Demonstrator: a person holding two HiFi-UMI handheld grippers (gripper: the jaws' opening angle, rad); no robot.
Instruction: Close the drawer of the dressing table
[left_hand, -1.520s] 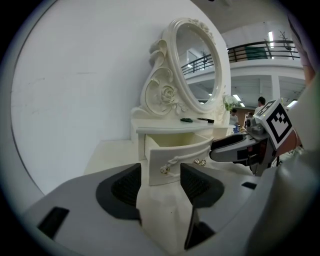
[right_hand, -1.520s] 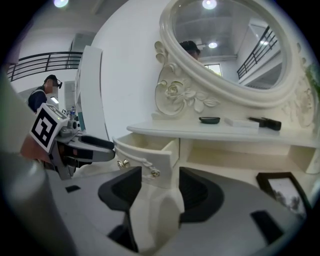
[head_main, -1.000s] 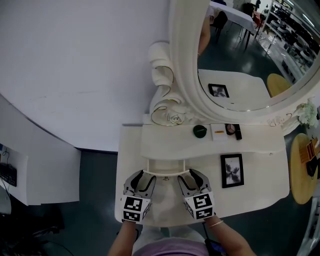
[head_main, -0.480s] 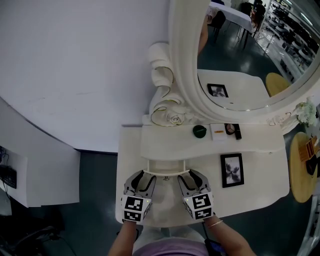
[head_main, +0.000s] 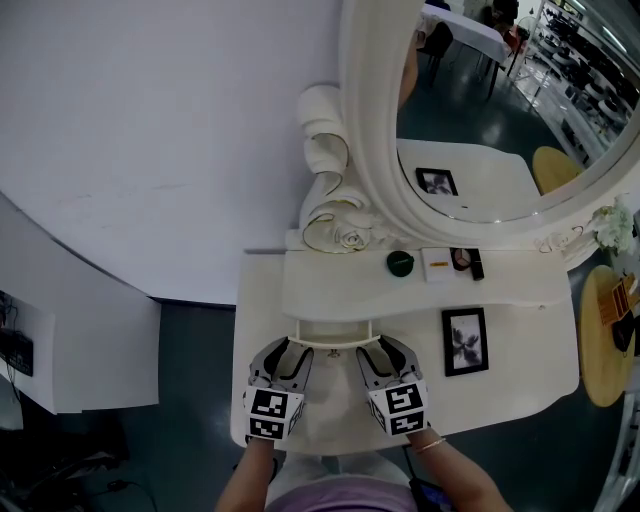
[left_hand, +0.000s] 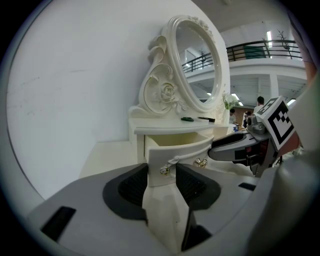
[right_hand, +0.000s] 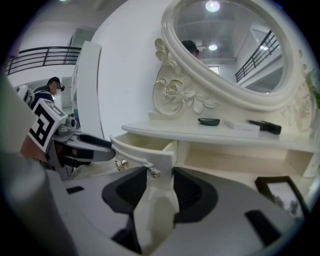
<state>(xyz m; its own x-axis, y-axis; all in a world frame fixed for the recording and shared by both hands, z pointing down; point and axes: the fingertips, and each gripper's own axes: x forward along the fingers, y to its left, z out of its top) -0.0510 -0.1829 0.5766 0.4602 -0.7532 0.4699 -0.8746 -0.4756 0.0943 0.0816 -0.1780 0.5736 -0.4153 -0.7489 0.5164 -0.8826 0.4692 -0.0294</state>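
Your left gripper (head_main: 283, 350) is clenched on the left end of the cream, curved-front wooden drawer (head_main: 331, 334), and your right gripper (head_main: 383, 350) on its right end. The drawer stands pulled out toward you from the white dressing table (head_main: 500, 385), between both tools.

Drawer (head_main: 333, 336): stood pulled out a little from under the shelf (head_main: 320, 290).
Left gripper (head_main: 288, 351): jaws sat about the drawer front's left end.
Right gripper (head_main: 377, 350): jaws sat about its right end.
Table (head_main: 520, 370): white, with a frame (head_main: 464, 340) lying right of the drawer.
Shelf: carried a green dish (head_main: 400, 263) below the mirror (head_main: 480, 120).
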